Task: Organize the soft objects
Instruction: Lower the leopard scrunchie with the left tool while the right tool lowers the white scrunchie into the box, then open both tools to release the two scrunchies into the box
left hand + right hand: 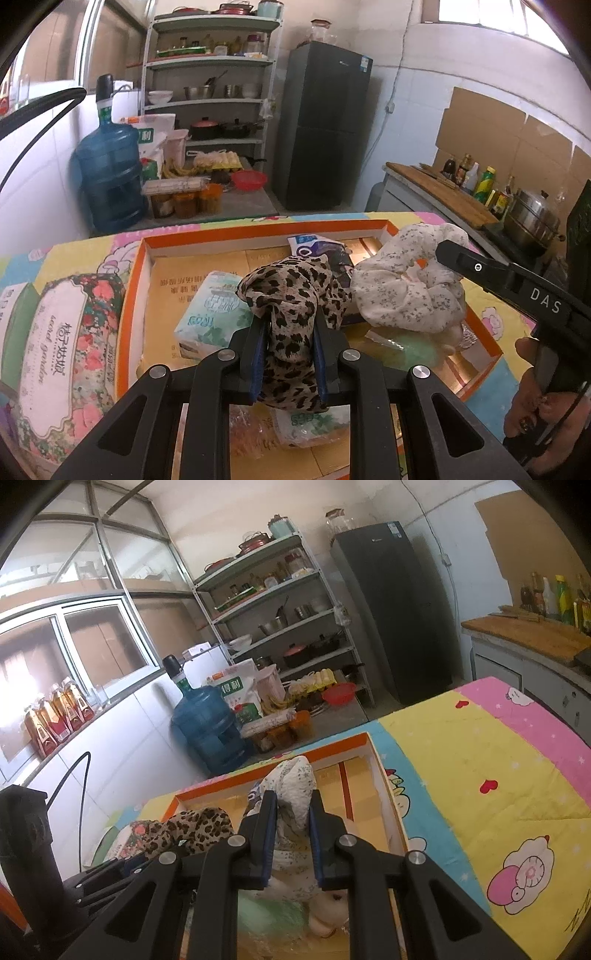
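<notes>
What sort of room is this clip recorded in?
Most likely a home kitchen or pantry: a fridge, a shelf rack of pots and bowls, and a counter with sauce bottles and a steamer pot.

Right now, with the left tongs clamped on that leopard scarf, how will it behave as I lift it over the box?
Probably floppy: the leopard scarf bunches and droops around the left tongs. Likely light, being thin cloth. Its loose end may drag over the tissue pack in the box.

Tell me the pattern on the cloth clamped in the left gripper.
Tan fabric with dark leopard spots, clearest in the left wrist view.
</notes>
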`<control>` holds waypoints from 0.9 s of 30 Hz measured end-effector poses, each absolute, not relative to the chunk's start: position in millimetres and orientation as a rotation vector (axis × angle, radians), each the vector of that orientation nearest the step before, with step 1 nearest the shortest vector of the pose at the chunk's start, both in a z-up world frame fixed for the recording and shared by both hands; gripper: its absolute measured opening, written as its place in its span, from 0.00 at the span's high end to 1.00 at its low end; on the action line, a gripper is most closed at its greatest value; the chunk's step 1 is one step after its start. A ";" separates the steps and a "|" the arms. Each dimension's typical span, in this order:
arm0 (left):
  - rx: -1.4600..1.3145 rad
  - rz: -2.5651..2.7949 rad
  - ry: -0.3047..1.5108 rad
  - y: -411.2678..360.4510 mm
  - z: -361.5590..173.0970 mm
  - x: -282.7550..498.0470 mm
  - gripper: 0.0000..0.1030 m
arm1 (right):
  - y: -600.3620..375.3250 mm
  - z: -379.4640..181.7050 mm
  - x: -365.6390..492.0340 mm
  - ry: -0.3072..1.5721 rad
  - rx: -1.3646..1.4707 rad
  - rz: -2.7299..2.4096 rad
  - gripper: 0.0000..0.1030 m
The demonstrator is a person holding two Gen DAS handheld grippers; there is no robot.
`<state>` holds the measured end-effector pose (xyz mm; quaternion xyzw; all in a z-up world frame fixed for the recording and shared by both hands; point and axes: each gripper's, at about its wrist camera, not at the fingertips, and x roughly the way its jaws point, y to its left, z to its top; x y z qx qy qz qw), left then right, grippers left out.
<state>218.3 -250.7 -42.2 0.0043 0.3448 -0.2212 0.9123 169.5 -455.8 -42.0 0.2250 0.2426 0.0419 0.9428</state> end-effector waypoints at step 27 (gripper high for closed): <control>-0.059 -0.449 0.706 -240.7 -43.9 222.1 0.36 | -455.8 -47.7 169.2 0.519 0.489 0.066 0.57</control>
